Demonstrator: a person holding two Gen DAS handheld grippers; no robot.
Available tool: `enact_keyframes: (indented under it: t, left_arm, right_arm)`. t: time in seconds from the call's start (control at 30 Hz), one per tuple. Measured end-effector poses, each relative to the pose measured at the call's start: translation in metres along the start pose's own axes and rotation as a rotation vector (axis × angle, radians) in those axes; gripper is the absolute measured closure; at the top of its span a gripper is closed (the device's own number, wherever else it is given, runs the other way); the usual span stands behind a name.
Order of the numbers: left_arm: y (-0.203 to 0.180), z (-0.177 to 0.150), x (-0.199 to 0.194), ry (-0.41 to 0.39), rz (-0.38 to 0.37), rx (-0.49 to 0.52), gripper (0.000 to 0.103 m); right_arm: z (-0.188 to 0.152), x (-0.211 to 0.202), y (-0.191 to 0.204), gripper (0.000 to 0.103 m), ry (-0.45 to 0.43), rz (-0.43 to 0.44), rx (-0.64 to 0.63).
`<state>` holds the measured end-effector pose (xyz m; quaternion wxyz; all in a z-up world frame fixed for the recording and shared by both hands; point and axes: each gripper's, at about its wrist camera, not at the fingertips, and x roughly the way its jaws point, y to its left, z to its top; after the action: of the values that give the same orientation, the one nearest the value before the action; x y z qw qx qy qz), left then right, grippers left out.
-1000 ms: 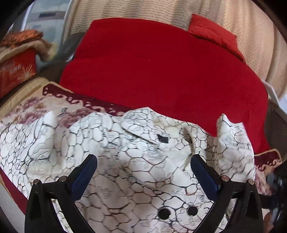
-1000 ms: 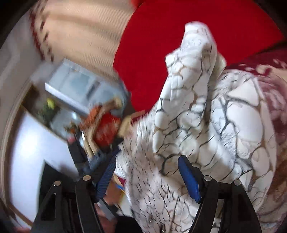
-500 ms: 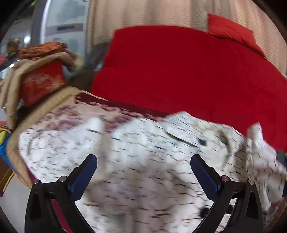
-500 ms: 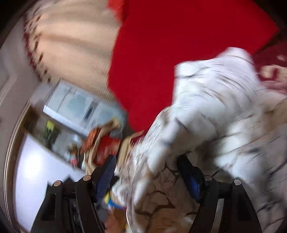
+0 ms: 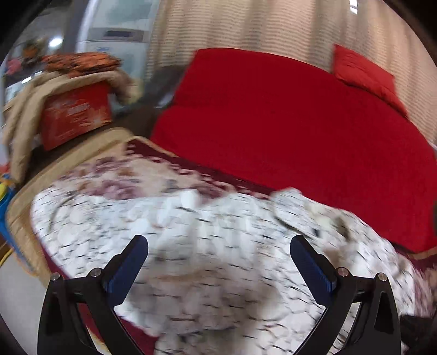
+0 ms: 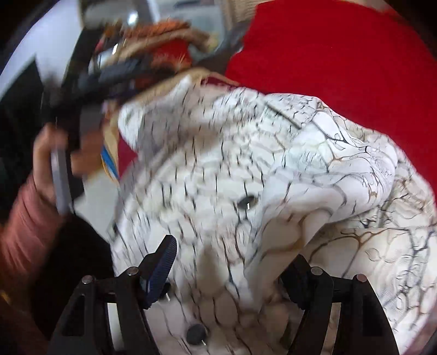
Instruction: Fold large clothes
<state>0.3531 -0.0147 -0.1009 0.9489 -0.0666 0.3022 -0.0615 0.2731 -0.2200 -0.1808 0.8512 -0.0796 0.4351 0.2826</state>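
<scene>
A red-covered bed (image 5: 286,131) occupies the centre, a red pillow (image 5: 366,73) at its far corner. Beige ribbed curtain (image 5: 245,24) behind. Left: red box (image 5: 73,114) draped in tan cloth; beyond, possibly a glazed cabinet, blurred.

1. The left wrist camera is looking forward between the fingers of the left gripper (image 5: 218,256), sitting low and close over the white patterned garment (image 5: 207,262) and facing across it toward the red bedcover (image 5: 286,131).
2. The right wrist camera is looking along the right gripper (image 6: 232,270), pressed even nearer to the garment (image 6: 273,177), which is filling most of its view; it is angling toward the left of the red bedcover (image 6: 341,54).
3. Both views are sharing the garment, the red bedcover beyond it, and the red box (image 5: 76,114) to that cover's left.
</scene>
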Motion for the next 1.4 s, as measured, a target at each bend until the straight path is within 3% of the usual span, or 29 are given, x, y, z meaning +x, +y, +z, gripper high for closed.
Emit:
enact_keyframes:
  t: [0.1,0.2,0.3,0.37,0.47,0.6,0.7,0.8,0.83,0.87,0.9,0.93,0.97,1.07,1.13,1.27,1.4]
  left_arm:
    - [-0.031,-0.002,0.014,0.074,-0.156,0.052,0.000]
    - [-0.064,-0.002,0.032,0.147,-0.265,0.077,0.000]
    - [-0.107,-0.005,0.060,0.225,-0.316,0.157,0.000]
    - [-0.126,-0.007,0.073,0.301,-0.333,0.145,0.000]
    - [-0.149,-0.003,0.062,0.282,-0.404,0.133,0.000]
    - [-0.184,-0.004,0.050,0.212,-0.331,0.262,0.000]
    - [-0.214,-0.020,0.063,0.227,-0.227,0.389,0.000]
    - [-0.235,-0.042,0.077,0.229,-0.074,0.540,0.000]
    - [-0.234,-0.048,0.080,0.229,-0.046,0.569,0.007]
    - [-0.232,-0.052,0.084,0.254,-0.039,0.577,0.028]
    - [-0.227,-0.052,0.086,0.277,-0.049,0.566,0.041]
    - [-0.221,-0.050,0.088,0.306,-0.073,0.538,0.067]
    - [-0.210,-0.046,0.086,0.327,-0.113,0.493,0.080]
    - [-0.183,-0.036,0.078,0.318,-0.210,0.398,0.090]
    - [-0.159,-0.027,0.067,0.293,-0.269,0.329,0.091]
    - [-0.109,-0.014,0.039,0.229,-0.320,0.231,0.092]
    - [-0.075,-0.011,0.031,0.239,-0.374,0.196,0.092]
  right_arm:
    - [-0.010,-0.025,-0.001,0.029,-0.007,-0.005,-0.038]
    - [-0.021,-0.056,-0.016,0.029,-0.047,-0.020,0.012]
    - [-0.035,-0.086,-0.048,0.029,-0.119,0.003,0.170]
    - [-0.046,-0.100,-0.075,0.029,-0.180,0.049,0.317]
    - [-0.059,-0.109,-0.111,0.029,-0.255,0.066,0.499]
    - [-0.071,-0.106,-0.139,0.036,-0.272,0.106,0.635]
    - [-0.070,-0.097,-0.139,0.044,-0.242,0.065,0.629]
    - [-0.070,-0.084,-0.138,0.044,-0.179,0.027,0.631]
    - [-0.069,-0.082,-0.138,0.044,-0.171,0.019,0.631]
    - [-0.069,-0.082,-0.137,0.044,-0.172,0.020,0.632]
    - [-0.069,-0.083,-0.138,0.044,-0.175,0.026,0.636]
    - [-0.068,-0.083,-0.139,0.044,-0.176,0.030,0.640]
    - [-0.068,-0.082,-0.140,0.045,-0.175,0.031,0.646]
    - [-0.069,-0.085,-0.142,0.045,-0.175,0.033,0.650]
    - [-0.068,-0.085,-0.142,0.045,-0.176,0.032,0.651]
    - [-0.071,-0.085,-0.140,0.045,-0.181,0.032,0.664]
    - [-0.071,-0.084,-0.140,0.045,-0.191,0.034,0.687]
